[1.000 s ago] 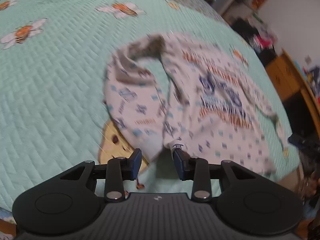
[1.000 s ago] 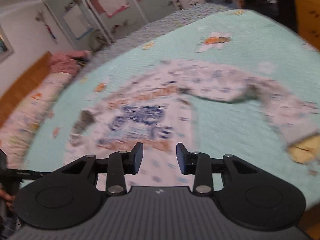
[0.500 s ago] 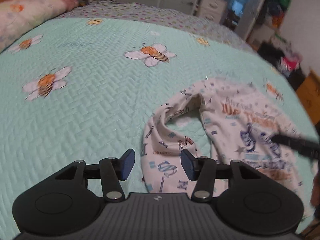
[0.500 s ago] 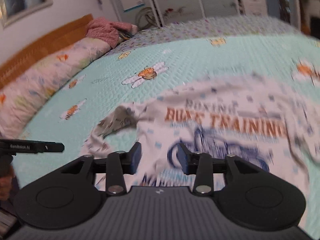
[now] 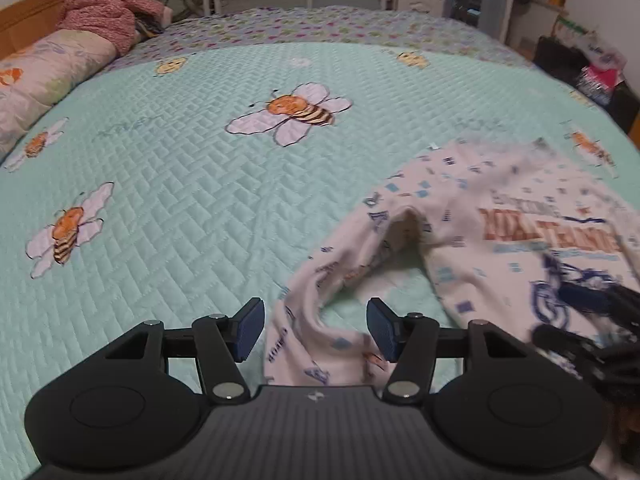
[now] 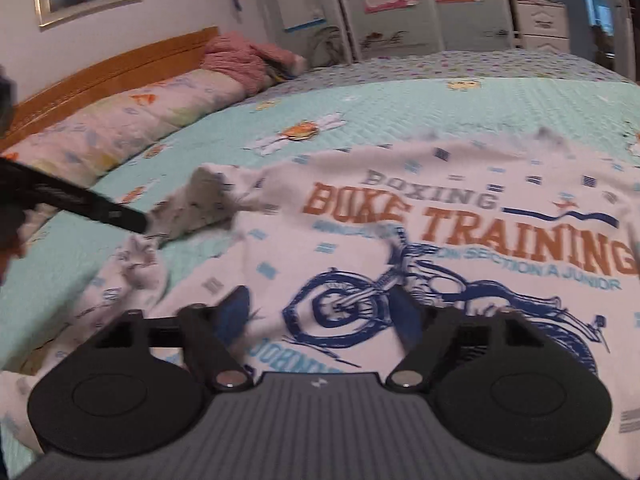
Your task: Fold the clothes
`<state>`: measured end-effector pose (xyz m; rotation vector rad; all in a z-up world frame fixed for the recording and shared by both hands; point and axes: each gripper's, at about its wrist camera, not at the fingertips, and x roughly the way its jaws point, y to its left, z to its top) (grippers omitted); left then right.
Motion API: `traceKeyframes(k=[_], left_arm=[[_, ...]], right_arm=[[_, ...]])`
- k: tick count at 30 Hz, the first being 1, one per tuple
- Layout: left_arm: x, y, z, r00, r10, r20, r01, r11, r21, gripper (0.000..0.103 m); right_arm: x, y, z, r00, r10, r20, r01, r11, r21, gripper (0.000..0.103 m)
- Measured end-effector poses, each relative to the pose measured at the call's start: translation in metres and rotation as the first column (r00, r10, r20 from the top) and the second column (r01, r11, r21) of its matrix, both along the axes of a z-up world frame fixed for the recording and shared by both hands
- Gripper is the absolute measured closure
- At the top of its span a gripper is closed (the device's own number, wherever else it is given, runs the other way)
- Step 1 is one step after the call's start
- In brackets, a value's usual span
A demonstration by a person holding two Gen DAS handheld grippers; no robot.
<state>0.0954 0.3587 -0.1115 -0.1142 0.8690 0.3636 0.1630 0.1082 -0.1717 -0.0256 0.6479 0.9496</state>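
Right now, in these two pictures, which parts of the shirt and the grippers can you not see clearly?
- Shirt: its lower hem, right wrist view, is hidden behind the gripper body.
- Its right sleeve is cut off by the right edge of that view.
- Left sleeve: its cuff, left wrist view, is hidden behind the left gripper, whose jaws are opening around the sleeve.
- Right gripper: jaws opening, pads smeared by motion blur.
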Motion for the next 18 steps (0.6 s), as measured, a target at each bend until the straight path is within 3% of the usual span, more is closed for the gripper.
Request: traceKeyframes(k=[6, 11, 18], left_arm=[[0.02, -0.004, -0.012, 0.999, -0.006, -0.034, 0.009, 0.996, 0.086, 0.041], [0.039, 0.004, -0.032, 0.997, -0.006, -0.072, 0.013, 0.996, 0.094, 0.041], [0.052, 0.005, -0.035, 0.998, -0.022, -0.064, 0.03, 0.991, 0.129, 0.041]], right_arm=[[-0.002, 0.009, 0.001, 1.0, 0.014, 0.024, -0.013, 0.999, -0.029, 0.018], [0.005, 0.0, -0.001, 1.0, 0.013, -0.027, -0.011, 0.999, 0.041, 0.018], [0.015, -0.012, -0.005, 0.994, 0.012, -0.106, 0.003, 0.99, 0.139, 0.018]])
